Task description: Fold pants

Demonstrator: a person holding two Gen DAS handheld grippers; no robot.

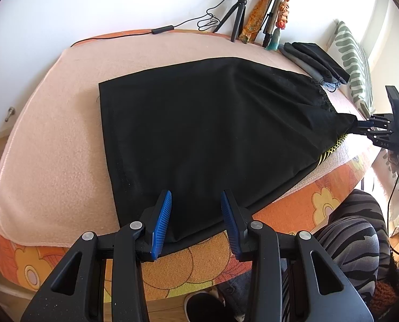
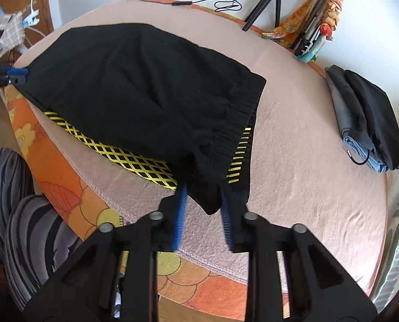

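Observation:
Black pants (image 1: 204,128) with a yellow lattice stripe (image 2: 135,158) lie folded over on a pink blanket (image 1: 52,139). My left gripper (image 1: 195,201) stands wide open over the near hem edge, with cloth under and between its blue pads (image 1: 162,222). My right gripper (image 2: 203,201) is closed on the waistband corner of the pants (image 2: 172,102) and lifts it slightly. In the left wrist view the right gripper (image 1: 360,127) pinches the far right corner. In the right wrist view the left gripper (image 2: 11,76) is at the far left edge.
A stack of folded dark and grey clothes (image 2: 365,118) lies on the blanket at the right. A tripod with ring light (image 1: 239,13), cables and coloured cloths stand against the wall. The person's striped legs (image 1: 355,236) are by the bed's orange flowered edge (image 1: 172,268).

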